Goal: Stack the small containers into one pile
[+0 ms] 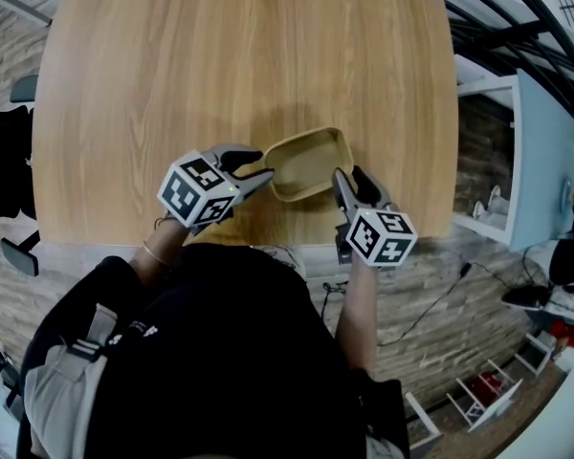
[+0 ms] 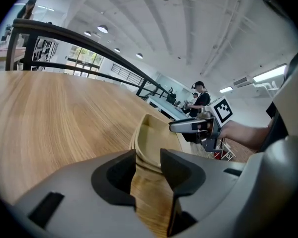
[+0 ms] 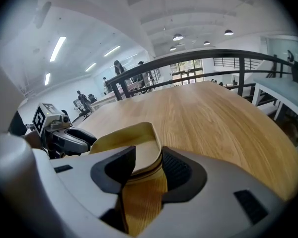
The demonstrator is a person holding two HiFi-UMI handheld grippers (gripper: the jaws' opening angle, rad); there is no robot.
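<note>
We've got both grippers on the beige stack of containers (image 1: 311, 161), which sits on the wooden surface (image 1: 220, 55) between them. The left gripper (image 2: 148, 157) is pinching one corner of the stack, and we can see the layered rims wedged between its pads, with the tub opening out just ahead of it. The right gripper (image 3: 149, 157) clamps the opposite side, the thin wall caught between its jaws and the stack stretching ahead and to its left. Each gripper faces the other across the stack.
</note>
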